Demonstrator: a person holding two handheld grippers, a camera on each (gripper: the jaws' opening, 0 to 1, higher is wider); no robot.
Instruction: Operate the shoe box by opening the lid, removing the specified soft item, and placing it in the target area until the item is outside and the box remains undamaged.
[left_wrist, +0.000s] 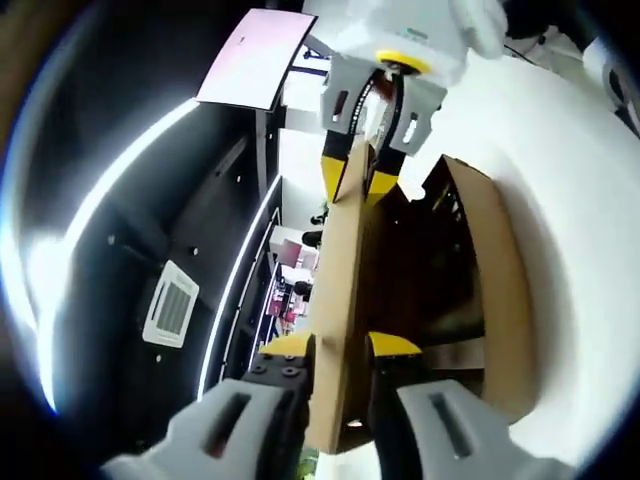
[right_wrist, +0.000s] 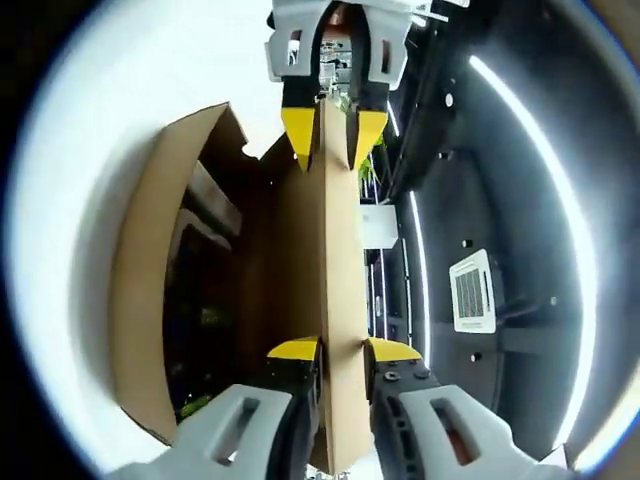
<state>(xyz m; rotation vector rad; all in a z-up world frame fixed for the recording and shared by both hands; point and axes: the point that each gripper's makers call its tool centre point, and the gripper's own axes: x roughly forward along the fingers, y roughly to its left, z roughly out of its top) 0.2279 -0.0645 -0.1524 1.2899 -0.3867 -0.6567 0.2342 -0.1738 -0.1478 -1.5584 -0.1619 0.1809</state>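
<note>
A brown cardboard shoe box (left_wrist: 500, 300) lies on a white surface, and its lid (left_wrist: 340, 290) stands raised on edge. My left gripper (left_wrist: 342, 346) is shut on the near end of the lid edge, its yellow-tipped jaws pressed on either side of the board. At the far end, my right gripper (left_wrist: 360, 180) clamps the same edge. In the right gripper view, my right gripper (right_wrist: 343, 350) grips the lid (right_wrist: 325, 250), with my left gripper (right_wrist: 327, 135) opposite. The box interior (right_wrist: 205, 290) is dark, and what lies inside cannot be made out.
The white tabletop (left_wrist: 570, 180) surrounds the box. Behind the lid is a dark ceiling with light strips (right_wrist: 520, 110) and a square vent (right_wrist: 470, 290). A pale pink panel (left_wrist: 255, 55) hangs at the upper left of the left gripper view.
</note>
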